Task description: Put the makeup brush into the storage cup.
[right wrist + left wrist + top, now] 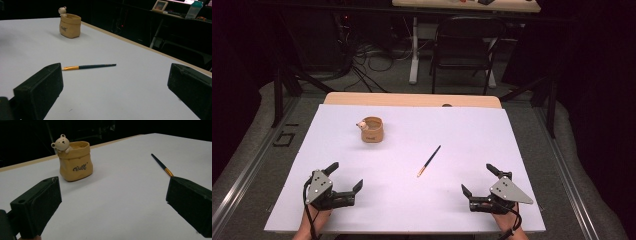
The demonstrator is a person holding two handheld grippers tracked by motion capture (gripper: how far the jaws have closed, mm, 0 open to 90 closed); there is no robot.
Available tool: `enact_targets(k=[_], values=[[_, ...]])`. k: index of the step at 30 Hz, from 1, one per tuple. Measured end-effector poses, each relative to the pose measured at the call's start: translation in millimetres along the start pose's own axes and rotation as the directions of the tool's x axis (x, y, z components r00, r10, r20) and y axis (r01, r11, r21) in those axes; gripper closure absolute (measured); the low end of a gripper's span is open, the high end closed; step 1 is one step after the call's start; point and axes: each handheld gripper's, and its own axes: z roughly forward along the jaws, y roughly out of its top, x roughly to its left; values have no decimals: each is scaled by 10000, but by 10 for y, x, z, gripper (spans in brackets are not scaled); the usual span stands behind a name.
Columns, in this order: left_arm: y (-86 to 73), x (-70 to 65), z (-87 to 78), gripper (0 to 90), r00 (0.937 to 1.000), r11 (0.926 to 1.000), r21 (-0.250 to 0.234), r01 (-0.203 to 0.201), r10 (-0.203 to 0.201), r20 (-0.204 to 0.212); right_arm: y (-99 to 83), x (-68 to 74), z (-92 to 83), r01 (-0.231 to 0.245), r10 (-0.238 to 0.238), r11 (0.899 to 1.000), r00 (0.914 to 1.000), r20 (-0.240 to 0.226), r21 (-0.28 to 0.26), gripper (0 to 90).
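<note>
The paintbrush (429, 161) lies flat mid-table, well apart from the bear pot (372, 130), looking light, thin and prone to rolling, best pinched mid-handle by the right gripper (479, 186), spread wide and empty like the left gripper (346, 178).

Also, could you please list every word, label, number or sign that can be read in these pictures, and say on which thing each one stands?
Dark script on the front of the tan bag-shaped pot with the bear figure: one short word, too blurred to read surely.
The same lettering on the pot in the right gripper view: too small to read.
Paintbrush: no lettering can be made out.
Both grippers: no lettering seen.
</note>
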Motion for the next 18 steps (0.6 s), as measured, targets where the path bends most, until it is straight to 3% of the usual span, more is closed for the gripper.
enact_targets(k=[18], values=[[31,-74,129,0,9995,9999,13,-148,147,283,-1,1,3,32,-32,10000,10000,-53,48,0]])
